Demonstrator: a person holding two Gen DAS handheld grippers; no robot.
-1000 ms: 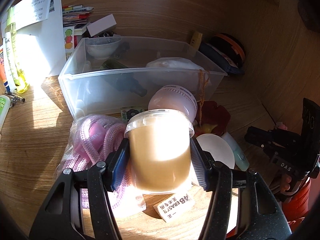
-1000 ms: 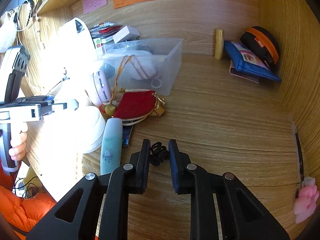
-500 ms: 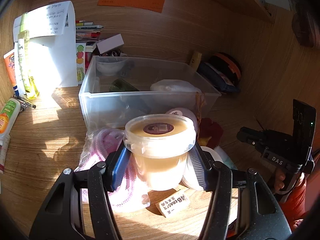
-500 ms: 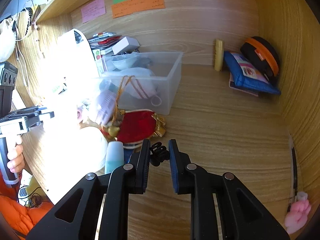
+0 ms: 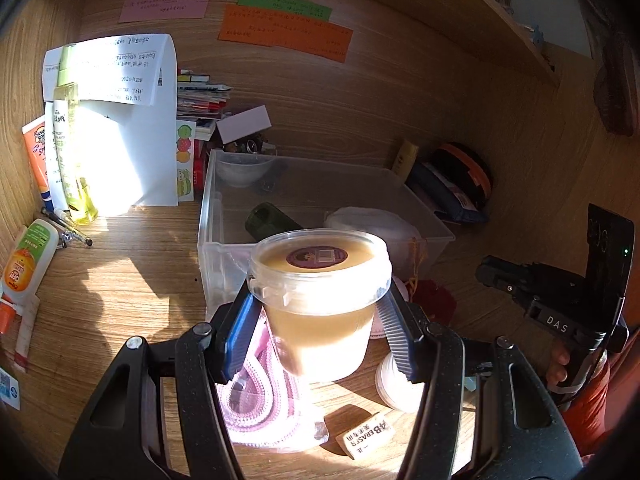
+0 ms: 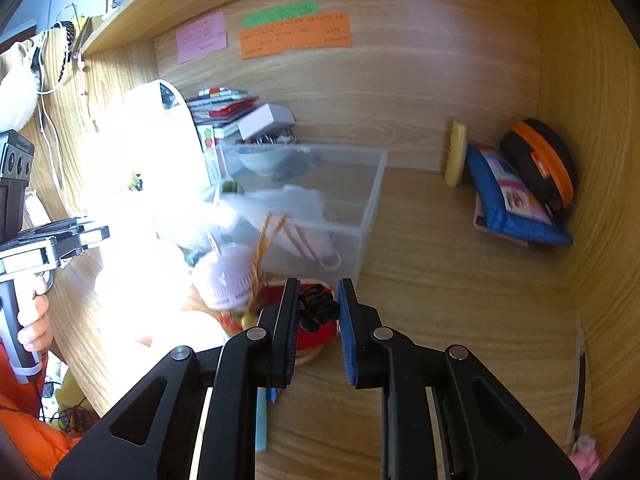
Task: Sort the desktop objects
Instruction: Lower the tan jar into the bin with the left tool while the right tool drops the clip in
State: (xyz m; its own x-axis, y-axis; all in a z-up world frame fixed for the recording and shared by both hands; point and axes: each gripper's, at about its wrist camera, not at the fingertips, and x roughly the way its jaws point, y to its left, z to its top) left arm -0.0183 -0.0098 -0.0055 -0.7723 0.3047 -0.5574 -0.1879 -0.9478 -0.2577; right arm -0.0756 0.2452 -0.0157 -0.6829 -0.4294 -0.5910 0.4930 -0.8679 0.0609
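A: Since the earlier frame the lidded jar (image 5: pixel 320 304), clenched in the left gripper (image 5: pixel 316 324), has risen above the clear bin (image 5: pixel 424 216).

B: The right gripper (image 6: pixel 318 308) pinches a black hair claw (image 6: pixel 318 306) just before that bin. Each should clear the rim, then release low.
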